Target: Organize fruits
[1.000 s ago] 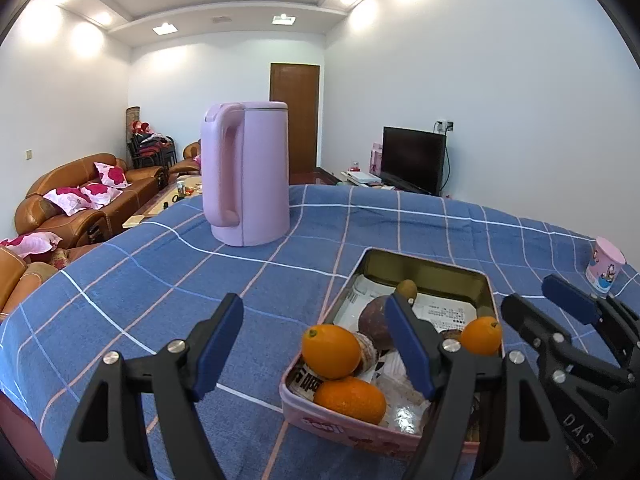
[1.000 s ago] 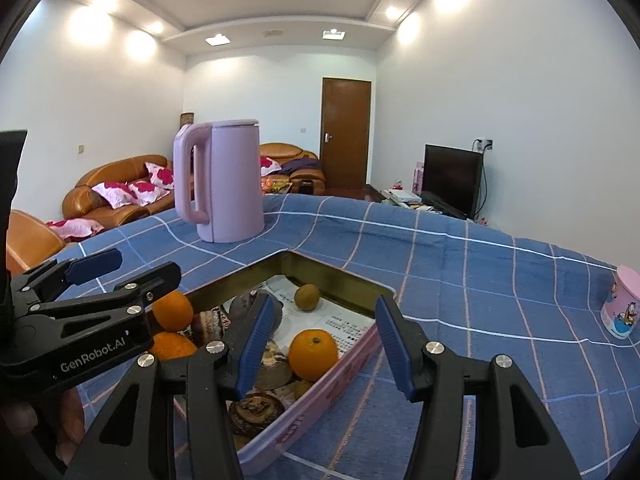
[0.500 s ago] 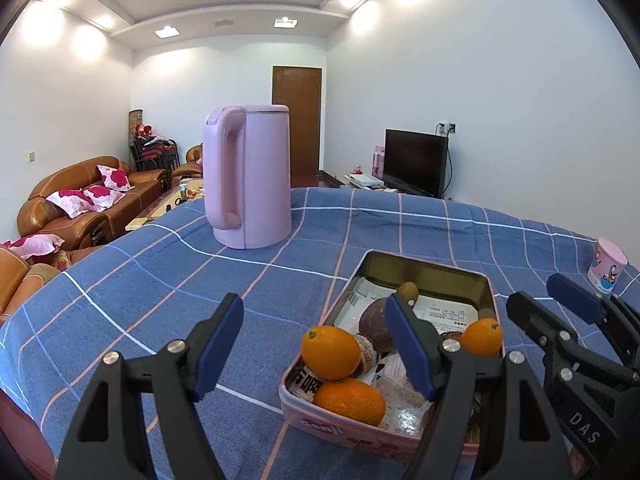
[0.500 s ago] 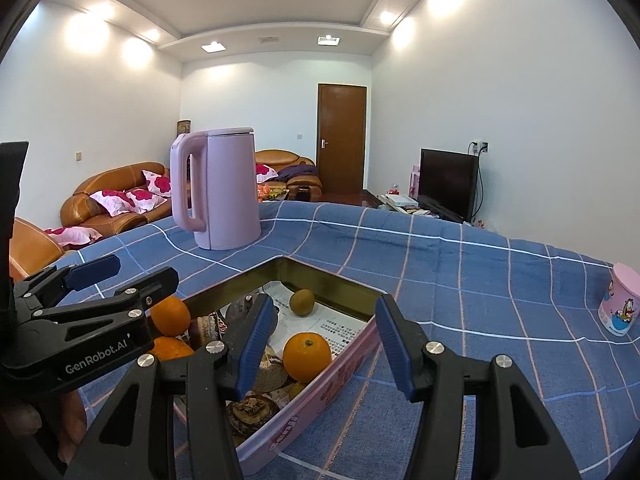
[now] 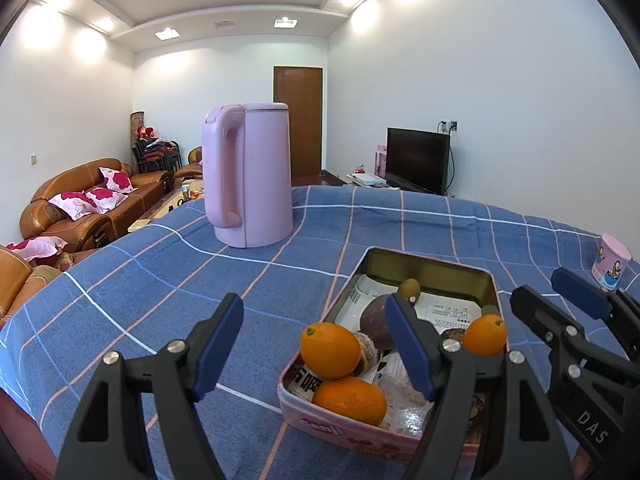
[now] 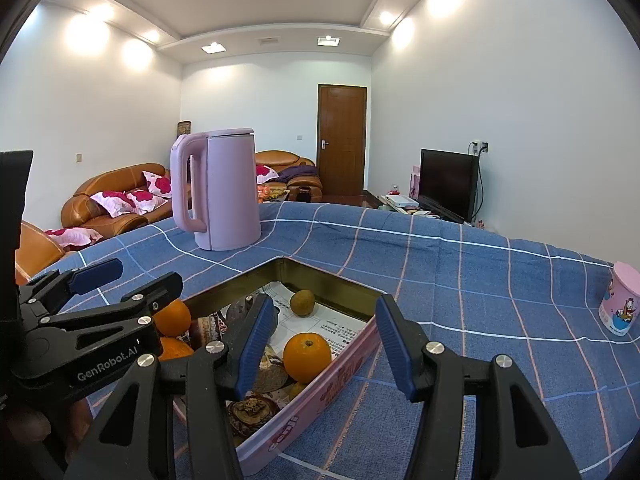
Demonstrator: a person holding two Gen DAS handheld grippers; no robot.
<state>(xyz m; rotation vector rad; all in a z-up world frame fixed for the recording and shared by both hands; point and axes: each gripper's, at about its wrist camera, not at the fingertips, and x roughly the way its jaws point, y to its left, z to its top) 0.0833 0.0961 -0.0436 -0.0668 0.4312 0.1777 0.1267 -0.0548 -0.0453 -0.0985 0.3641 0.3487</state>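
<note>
The fruit sits in a pink tin (image 5: 362, 438) on the blue checked cloth (image 5: 160, 280), right under my two grippers. My left gripper (image 5: 316, 350) hovers above the tin's near left corner, tilted a little downward, its jaws standing wide with nothing between them; two oranges, one (image 5: 330, 350) stacked on the other (image 5: 350, 400), lie just past its right finger. My right gripper (image 6: 326, 342) hangs over the tin's long side, also angled slightly down, its jaws parted more narrowly and gripping nothing; through the gap I see a third orange (image 6: 307, 357) lying on printed paper (image 6: 340, 328) inside the tin.

Further back in the tin rests a small greenish-brown fruit (image 6: 302, 302), and a dark round purple fruit (image 5: 374, 322) lies partly hidden behind my left gripper's right finger. Some brown dried pieces (image 6: 252, 410) fill the near end; I cannot tell what they are.

Beyond the tin a pink kettle (image 5: 248, 174) stands upright on the cloth, and a small pink cup (image 6: 620, 300) stands well apart toward the right edge.
</note>
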